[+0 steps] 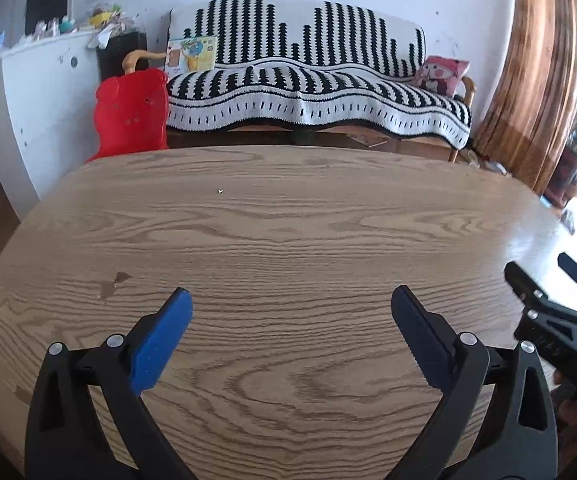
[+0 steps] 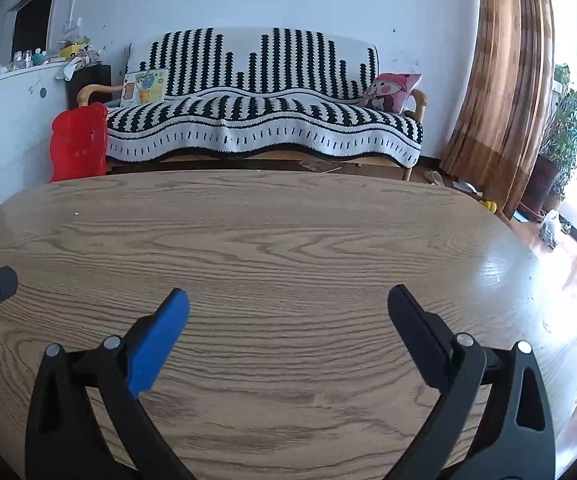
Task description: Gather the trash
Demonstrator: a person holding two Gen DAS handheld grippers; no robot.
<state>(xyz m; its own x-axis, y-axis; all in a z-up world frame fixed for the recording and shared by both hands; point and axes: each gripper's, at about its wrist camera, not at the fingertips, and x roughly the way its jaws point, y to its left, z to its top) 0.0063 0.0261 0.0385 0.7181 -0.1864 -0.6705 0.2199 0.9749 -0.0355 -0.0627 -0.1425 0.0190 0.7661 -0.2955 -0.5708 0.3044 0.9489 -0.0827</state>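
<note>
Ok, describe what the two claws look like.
Both match. The left claw and the right claw each have two black plastic arms with triangular cut-outs and silver pivot bolts, plus flat fingers: one with a bright blue pad, the other dark and ribbed. No cables or sleeves visible.

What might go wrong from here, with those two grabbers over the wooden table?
1. The only trash visible on the oak-grain wooden table is a tiny pale crumb; the wide-open left gripper could struggle to pinch something so small.
2. The open right gripper hovers close beside the left one, so they might knock together when reaching.
</note>
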